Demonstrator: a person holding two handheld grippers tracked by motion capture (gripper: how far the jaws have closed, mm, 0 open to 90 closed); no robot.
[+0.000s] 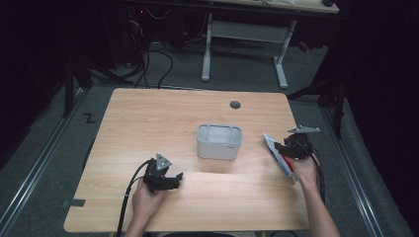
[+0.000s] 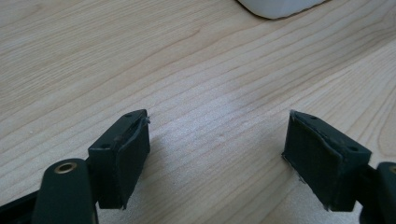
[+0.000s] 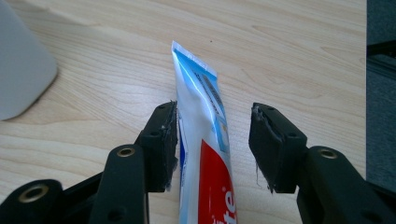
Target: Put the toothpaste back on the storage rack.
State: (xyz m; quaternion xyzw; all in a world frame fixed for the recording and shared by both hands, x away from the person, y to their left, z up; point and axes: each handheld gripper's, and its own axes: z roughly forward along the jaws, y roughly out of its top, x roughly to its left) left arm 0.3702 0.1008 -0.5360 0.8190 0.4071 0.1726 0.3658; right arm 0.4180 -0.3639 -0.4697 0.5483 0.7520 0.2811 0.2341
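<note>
High view has the grey bin [image 1: 219,141] mid-counter [image 1: 148,118], can't see anything in it; toothpaste tube [image 3: 205,154] lies flat right of the bin, between the right tool's [image 3: 214,144] jaws, not pinched; left tool [image 2: 217,154] released, front-left of the bin.

A white toothpaste tube [image 3: 205,154] with blue and red bands lies on pale wood-grain table [image 3: 289,56].
</note>
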